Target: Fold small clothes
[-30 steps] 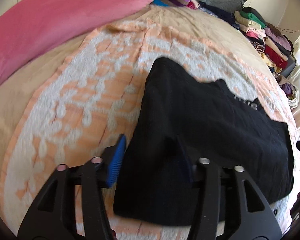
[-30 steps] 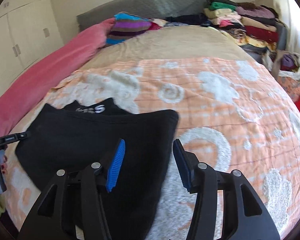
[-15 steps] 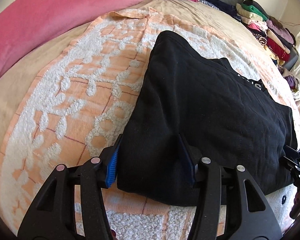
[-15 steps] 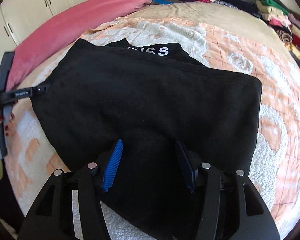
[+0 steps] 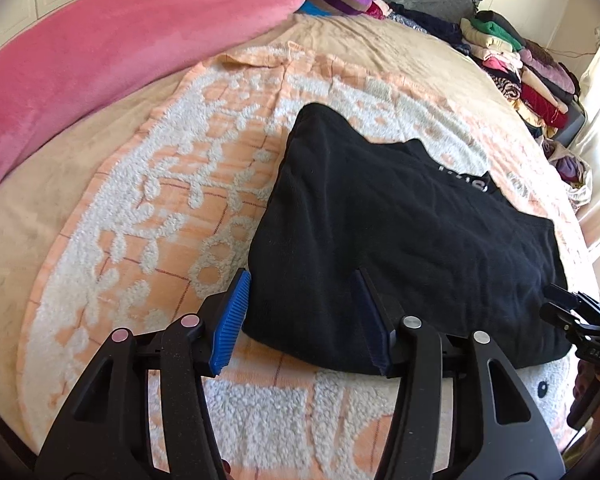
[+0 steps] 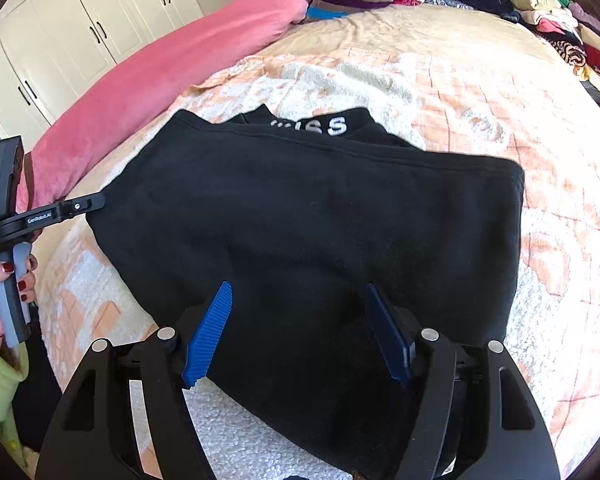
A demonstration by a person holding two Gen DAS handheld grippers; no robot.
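Two sets of tongs in view, both spread wide with nothing pinched. Left tongs (image 5: 300, 316) sit low at the 6 o'clock edge of the black garment (image 5: 400, 240), straddling its near left corner; one blue pad is just outside the cloth edge, the other over the fabric. Right tongs (image 6: 300, 332) hover over the near hem of the same garment (image 6: 320, 232), both pads above black cloth; contact cannot be told. Garment lies flat, already doubled over, on the peach-and-white blanket (image 5: 160, 220) spread across the bed, white lettering on a band at its 12 o'clock edge. Pink duvet (image 5: 100, 52) runs along 10 o'clock; stacked clothes (image 5: 520, 64) at 2 o'clock, well apart from the work. Handling judgement: knit fabric, soft and light, no stiffness, will sag and drag when lifted; layers may slide apart. Best hold is probably the two near corners, pinching through all layers at the hem, then lifting both together toward 12 o'clock. Fluffy blanket could catch in the pads if the bite goes too deep.
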